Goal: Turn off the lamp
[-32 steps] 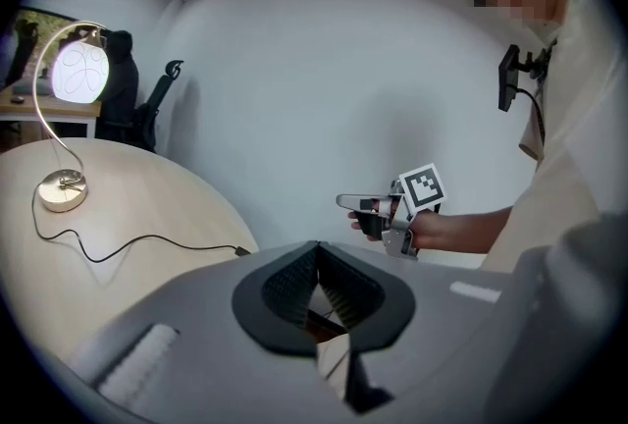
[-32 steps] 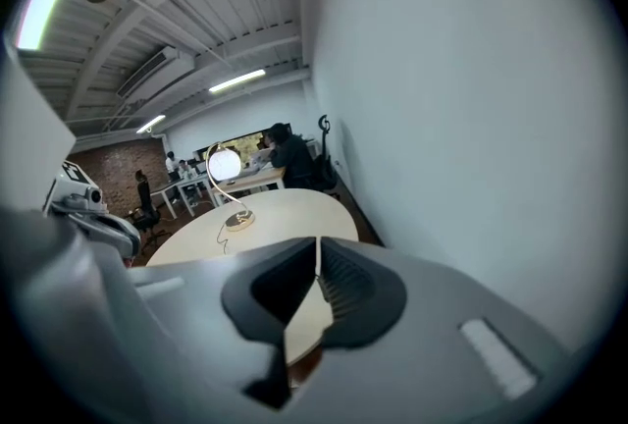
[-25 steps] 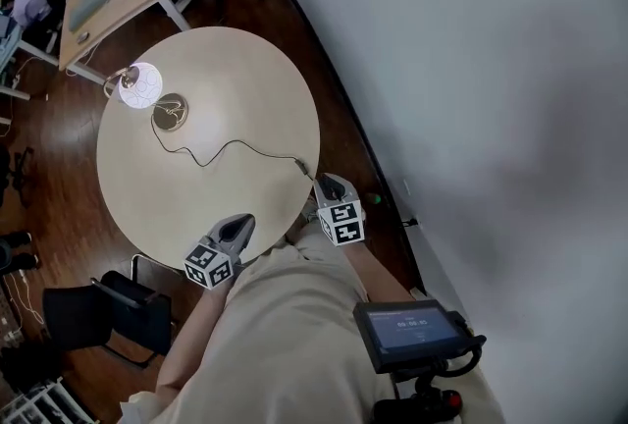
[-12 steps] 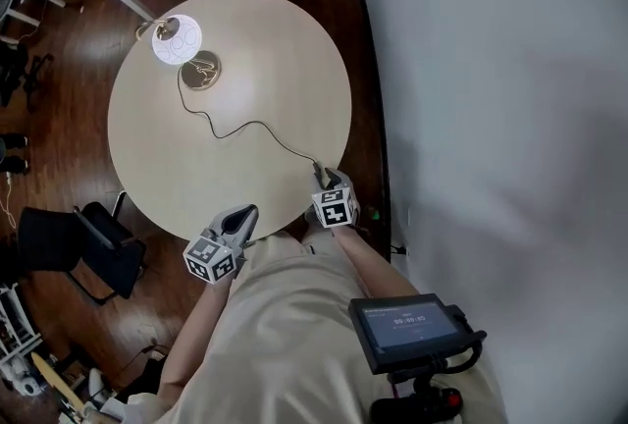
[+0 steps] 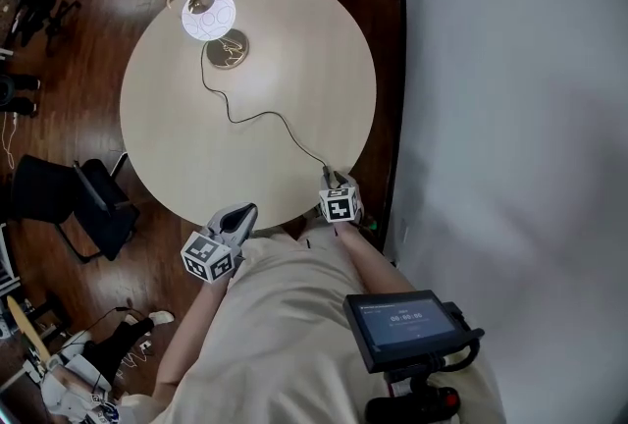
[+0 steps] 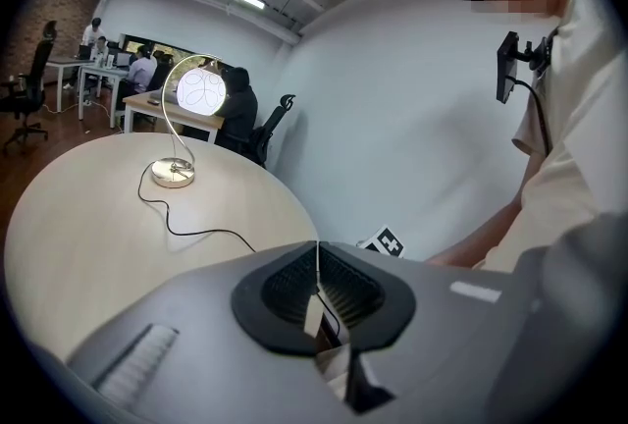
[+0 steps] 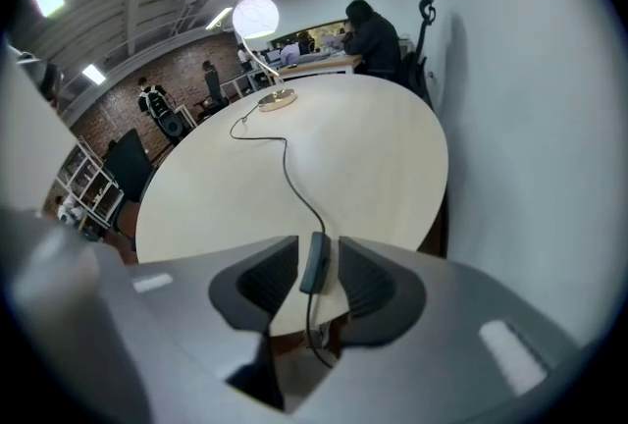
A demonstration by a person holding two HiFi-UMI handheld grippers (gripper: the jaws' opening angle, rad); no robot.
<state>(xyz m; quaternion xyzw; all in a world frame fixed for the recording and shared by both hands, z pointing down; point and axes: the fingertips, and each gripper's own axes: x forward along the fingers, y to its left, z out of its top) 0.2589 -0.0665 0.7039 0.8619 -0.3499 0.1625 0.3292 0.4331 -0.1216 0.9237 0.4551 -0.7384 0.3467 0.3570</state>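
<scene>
The round table point(image 5: 294, 88) spreads out ahead of both grippers, and its near edge lies right under their tips. At its far side, well away from either gripper and ahead-left of the right one, stands the lamp point(image 5: 209, 17). Its globe glows bright, so the task is not yet done. From the lamp's base a thin black cord point(image 5: 265, 115) winds across the tabletop toward the right gripper point(image 5: 333, 182) and ends at the table's near edge.

There the cord carries a small dark inline switch point(image 7: 315, 261), which sits between the right gripper's jaws. The jaws stand apart and straddle it. A sliver of tabletop shows on the right of the switch, and it lies close against the left pad, so it is bracketed but not clamped. The switch's long axis runs along the cord, pointing straight out from the gripper toward the lamp and parallel to the jaws. A squeeze would therefore close across its narrow width. I cannot tell which face bears the button.

The left gripper point(image 5: 239, 214) hangs off the table's edge, beside the right one and farther from the switch. Its jaws are pressed together with nothing between them. The right gripper is plainly the nearer and should do the switching, most likely by closing or pressing on the switch where it lies.
</scene>
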